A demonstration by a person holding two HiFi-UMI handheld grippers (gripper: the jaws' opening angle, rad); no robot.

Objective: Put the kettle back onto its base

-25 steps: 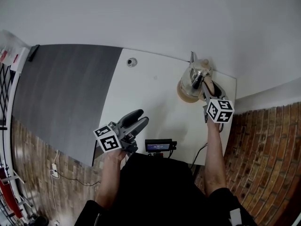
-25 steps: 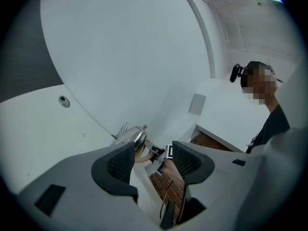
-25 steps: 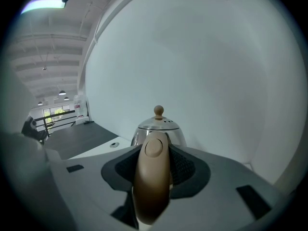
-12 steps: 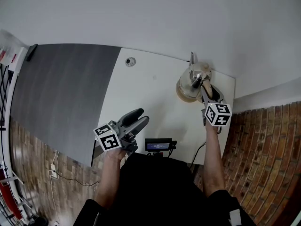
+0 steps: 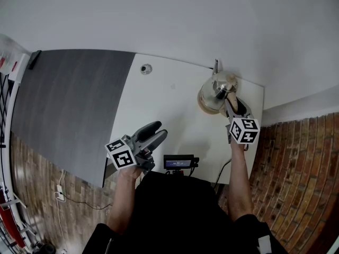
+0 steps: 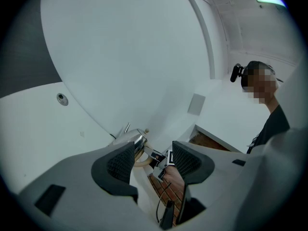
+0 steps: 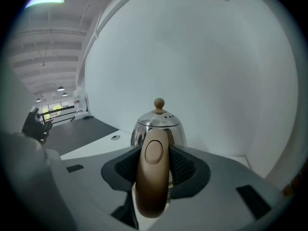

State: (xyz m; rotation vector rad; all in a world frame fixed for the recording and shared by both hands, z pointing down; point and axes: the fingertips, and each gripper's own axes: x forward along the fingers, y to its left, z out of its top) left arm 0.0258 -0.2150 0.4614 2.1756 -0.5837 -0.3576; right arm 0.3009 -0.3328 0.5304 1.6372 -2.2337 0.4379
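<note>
The right tongs (image 7: 154, 159) pinch the kettle (image 7: 158, 126) by its tan handle (image 7: 153, 182). The handle stands upright between the two dark pads, which press on it from both sides. The kettle is shiny steel, with a small wooden knob (image 7: 159, 103) on the lid and a thin spout (image 5: 216, 64) that points away from the person, towards the wall (image 5: 185, 20). It is at the far right corner of the white worktop (image 5: 169, 110), over the round beige base (image 5: 203, 103), whose rim shows at the kettle's left in the head view. Whether the kettle sits fully down on the base I cannot tell. The right tongs' marker cube (image 5: 244, 130) is on the near side of the kettle, with the person's forearm behind it.

The left tongs (image 6: 153, 153) are spread, with nothing between the pads; the kettle shows only far off through the gap. They are held by the worktop's near edge, well apart from the kettle. Just beside them at that edge is a small screen (image 5: 178, 164). A round hole (image 5: 145, 68) lies near the worktop's far left edge, next to a dark grey surface (image 5: 69, 99)
</note>
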